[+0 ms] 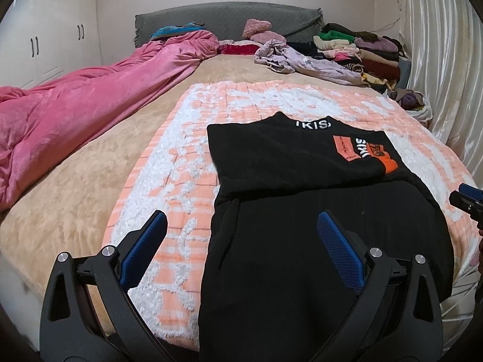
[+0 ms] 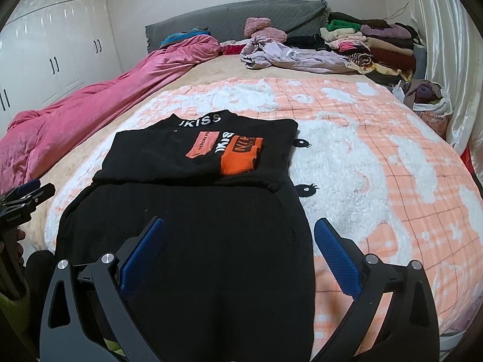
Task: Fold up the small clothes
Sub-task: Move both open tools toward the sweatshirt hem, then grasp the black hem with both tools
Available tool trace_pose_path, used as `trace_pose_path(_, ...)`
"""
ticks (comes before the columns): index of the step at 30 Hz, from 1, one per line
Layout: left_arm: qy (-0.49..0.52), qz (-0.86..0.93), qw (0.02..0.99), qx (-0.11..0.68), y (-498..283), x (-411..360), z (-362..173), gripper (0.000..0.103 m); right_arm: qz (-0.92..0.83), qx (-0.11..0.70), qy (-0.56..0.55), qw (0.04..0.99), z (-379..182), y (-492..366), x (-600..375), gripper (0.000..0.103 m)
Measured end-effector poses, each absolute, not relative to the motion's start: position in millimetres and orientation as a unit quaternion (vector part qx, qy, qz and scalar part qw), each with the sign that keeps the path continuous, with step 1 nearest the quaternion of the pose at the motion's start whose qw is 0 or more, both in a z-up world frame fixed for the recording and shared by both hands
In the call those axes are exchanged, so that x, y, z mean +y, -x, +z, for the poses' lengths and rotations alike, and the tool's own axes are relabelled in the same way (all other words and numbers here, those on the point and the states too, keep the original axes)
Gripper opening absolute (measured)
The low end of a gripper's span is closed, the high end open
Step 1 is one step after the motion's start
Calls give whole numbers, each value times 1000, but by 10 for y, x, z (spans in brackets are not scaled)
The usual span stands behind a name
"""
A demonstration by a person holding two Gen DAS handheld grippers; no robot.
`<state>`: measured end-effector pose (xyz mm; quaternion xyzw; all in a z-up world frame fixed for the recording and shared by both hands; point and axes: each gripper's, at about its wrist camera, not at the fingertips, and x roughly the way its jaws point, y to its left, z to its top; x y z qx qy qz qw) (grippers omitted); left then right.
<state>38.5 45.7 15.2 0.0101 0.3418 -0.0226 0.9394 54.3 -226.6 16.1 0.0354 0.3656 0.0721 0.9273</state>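
Observation:
A black garment (image 1: 317, 211) with white lettering and orange patches lies on an orange-and-white blanket (image 1: 187, 157) on the bed, its sides folded in over the middle. My left gripper (image 1: 241, 223) is open above the garment's near left edge, holding nothing. My right gripper (image 2: 240, 229) is open above the garment's (image 2: 193, 217) near right part, holding nothing. The right gripper also shows at the right edge of the left wrist view (image 1: 468, 200). The left gripper shows at the left edge of the right wrist view (image 2: 27, 196).
A pink duvet (image 1: 75, 111) lies along the bed's left side. A loose lilac garment (image 1: 302, 57) and stacks of folded clothes (image 1: 362, 51) sit at the head of the bed by the grey headboard (image 1: 226, 18). White wardrobes (image 2: 60, 39) stand left, a curtain (image 1: 437, 60) right.

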Motion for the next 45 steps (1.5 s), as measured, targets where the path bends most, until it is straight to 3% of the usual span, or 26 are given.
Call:
trace_pose_path(27,53,-8,903,426,-163,978,-306,93,53,423,-24,904,-257,-244,-2505,98)
trace_pose_path(45,71,-36,884,460,-110,884,-586,93,51,465,-22,884,-535,-60,-2660,97)
